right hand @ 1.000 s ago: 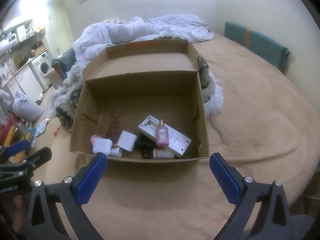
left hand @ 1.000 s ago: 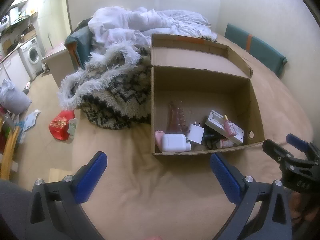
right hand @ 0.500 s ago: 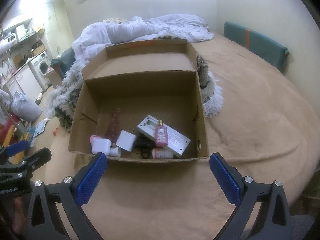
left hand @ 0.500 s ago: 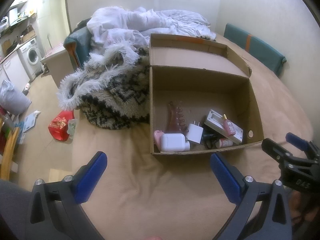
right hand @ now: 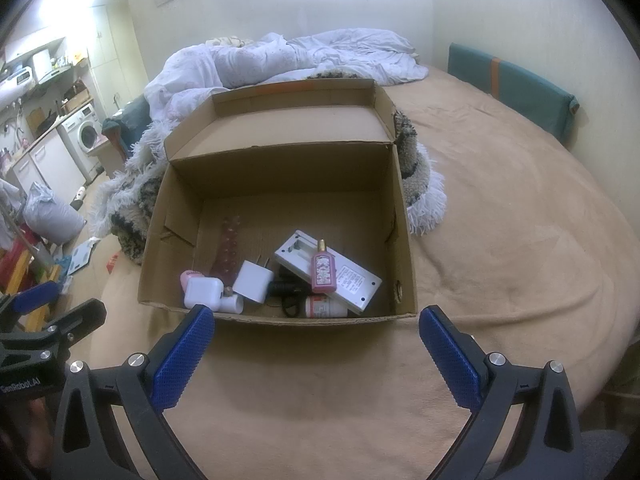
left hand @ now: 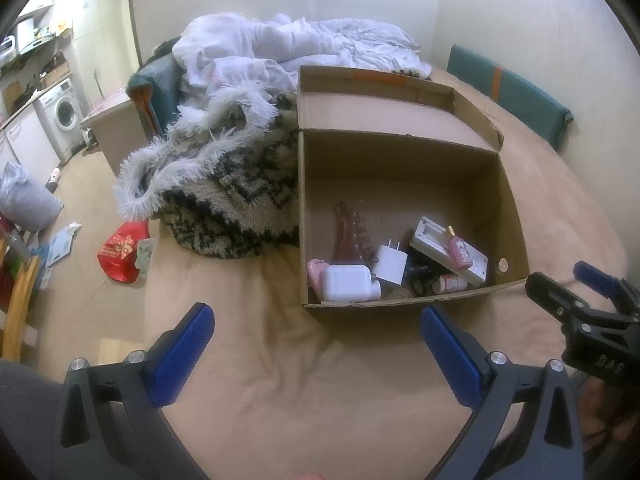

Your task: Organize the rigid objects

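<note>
Hovering hand-held grippers, jaws spread

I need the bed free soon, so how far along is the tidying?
Looks nearly done: the pink perfume bottle, white charger, flat white device and other small items lie inside the cardboard box. Nothing is in hand; the left gripper and right gripper hover open and empty before it. No loose rigid items show on the tan bedcover; the box lid is open.

Black item half hidden under charger, tray label print illegible
</note>
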### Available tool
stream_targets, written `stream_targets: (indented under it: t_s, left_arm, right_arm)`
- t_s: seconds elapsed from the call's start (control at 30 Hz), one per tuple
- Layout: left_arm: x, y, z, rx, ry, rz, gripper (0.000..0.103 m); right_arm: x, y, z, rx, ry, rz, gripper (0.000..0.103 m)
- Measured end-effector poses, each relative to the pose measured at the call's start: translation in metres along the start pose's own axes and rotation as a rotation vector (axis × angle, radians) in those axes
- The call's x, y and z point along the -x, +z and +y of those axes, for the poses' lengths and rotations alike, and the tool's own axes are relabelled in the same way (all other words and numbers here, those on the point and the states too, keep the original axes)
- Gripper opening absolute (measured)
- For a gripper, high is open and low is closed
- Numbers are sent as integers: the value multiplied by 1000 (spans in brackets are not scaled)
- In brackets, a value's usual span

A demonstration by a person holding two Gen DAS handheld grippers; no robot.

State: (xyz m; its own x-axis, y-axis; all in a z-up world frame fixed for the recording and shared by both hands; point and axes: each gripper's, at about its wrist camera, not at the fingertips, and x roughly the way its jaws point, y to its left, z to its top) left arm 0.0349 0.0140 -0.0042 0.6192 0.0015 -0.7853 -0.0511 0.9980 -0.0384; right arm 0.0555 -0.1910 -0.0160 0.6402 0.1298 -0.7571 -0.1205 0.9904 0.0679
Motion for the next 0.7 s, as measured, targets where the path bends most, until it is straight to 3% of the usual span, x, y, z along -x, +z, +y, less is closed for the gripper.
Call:
stream_targets:
  t_s: [0.7]
  left_arm:
    - [-1,-3,0,-22,-16,-6,103]
  right_arm:
    - [4,1,1,-6,-8,-23,103]
